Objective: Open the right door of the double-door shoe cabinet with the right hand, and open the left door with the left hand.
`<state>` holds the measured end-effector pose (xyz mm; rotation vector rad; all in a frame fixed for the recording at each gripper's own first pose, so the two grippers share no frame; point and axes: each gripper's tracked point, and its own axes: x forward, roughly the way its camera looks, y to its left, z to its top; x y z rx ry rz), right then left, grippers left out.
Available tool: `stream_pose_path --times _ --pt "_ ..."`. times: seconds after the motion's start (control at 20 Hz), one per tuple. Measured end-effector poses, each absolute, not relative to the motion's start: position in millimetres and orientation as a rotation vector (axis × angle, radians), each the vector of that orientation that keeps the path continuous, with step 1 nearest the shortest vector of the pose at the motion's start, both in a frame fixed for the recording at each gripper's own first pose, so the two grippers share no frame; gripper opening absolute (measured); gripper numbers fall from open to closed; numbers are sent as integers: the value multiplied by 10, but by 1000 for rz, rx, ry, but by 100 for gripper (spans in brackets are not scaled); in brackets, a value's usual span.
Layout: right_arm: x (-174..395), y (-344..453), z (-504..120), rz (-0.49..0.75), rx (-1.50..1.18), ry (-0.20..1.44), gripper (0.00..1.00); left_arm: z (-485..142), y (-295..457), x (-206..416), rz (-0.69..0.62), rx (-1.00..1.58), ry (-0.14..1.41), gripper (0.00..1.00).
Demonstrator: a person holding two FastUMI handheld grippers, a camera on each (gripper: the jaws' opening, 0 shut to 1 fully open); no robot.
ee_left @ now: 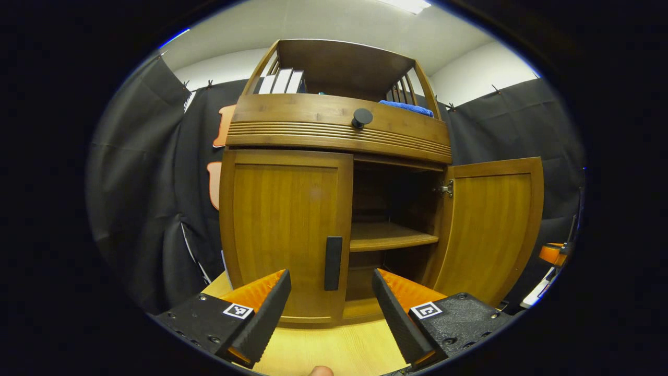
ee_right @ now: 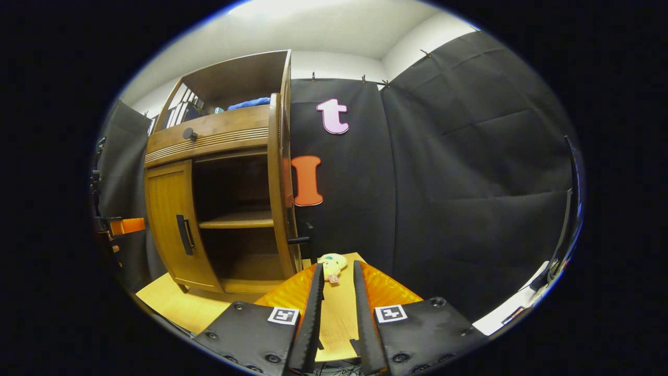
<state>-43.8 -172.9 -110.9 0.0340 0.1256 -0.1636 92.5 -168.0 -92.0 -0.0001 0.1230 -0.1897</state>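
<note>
In the left gripper view, the left gripper [ee_left: 331, 308] fills the bottom of the frame with its two fingers spread wide and nothing between them. Just above the gap, in the lower centre, is the black handle [ee_left: 333, 263] of the left door [ee_left: 284, 230], which sits closed; the fingers are not touching it. The cabinet [ee_left: 339, 130] takes up the middle of the frame, standing on a pale table [ee_left: 323, 347]. The right door [ee_left: 493, 224] stands swung open at centre right, showing a shelf [ee_left: 391, 236] inside. A round black knob [ee_left: 361, 117] sits on the drawer front above. At the top, books [ee_left: 282, 81] stand at upper left and a blue cloth [ee_left: 407, 108] at upper right.

In the right gripper view, the right gripper [ee_right: 336, 303] is at bottom centre, its fingers drawn close together with a narrow gap and holding nothing. Just beyond the tips a small yellow plush toy [ee_right: 332, 263] lies on the table. The open right door shows edge-on at centre left.
</note>
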Motion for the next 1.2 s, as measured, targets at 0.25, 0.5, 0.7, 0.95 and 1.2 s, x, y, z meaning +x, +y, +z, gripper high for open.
stream_pose_path --times 0.25,0.5,0.7,0.95,1.2 --pt "-416 -1720 -1084 -152 38 112 74 -1054 -1746 1277 -170 32 118 92" --pt "-400 -1736 -1013 -162 32 99 99 -1176 -1816 1615 -177 36 111 92" --pt "-394 -1742 -932 -175 20 74 97 -1324 -1911 1862 -185 29 135 92" --pt "-407 -1759 -886 -189 4 54 99 -1408 -2003 2124 -187 50 130 92" --pt "-425 -1788 -882 -198 9 50 99 -1442 -1984 2306 -150 60 107 92"
